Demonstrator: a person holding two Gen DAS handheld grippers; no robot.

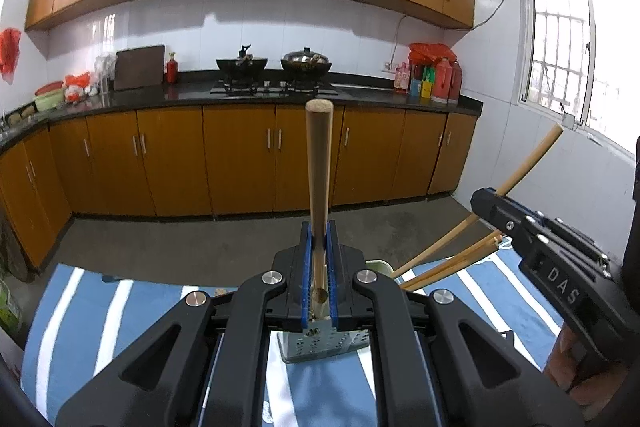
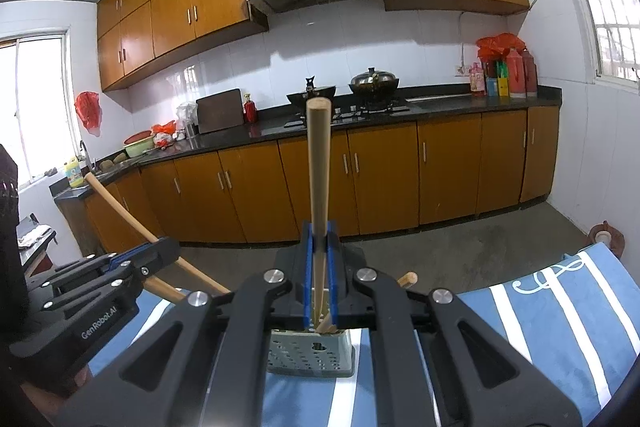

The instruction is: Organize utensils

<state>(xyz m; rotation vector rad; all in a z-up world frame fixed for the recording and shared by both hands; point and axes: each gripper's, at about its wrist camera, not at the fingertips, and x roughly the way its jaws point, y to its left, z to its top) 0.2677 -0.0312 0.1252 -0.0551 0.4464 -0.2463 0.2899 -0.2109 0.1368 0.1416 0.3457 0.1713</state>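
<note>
Jaws clamp chopsticks [image 1: 319, 163] above blue striped cloth [image 1: 472, 291], kitchen counter [image 1: 192, 95] beyond.

Bright daylight from blown-out window [image 1: 560, 43] at right; glare on tiles [image 2: 248, 67]; fisheye bending, dark vignetted corners; sharp focus.

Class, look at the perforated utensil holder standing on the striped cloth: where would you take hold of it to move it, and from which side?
Judging by its shape, grip the utensil holder by its upper rim, pinching one flat wall from above. It stands upright and open-topped, with chopsticks leaning out towards one side, so come down on the side away from them. The perforated walls look thin enough for a narrow pinch.
</note>
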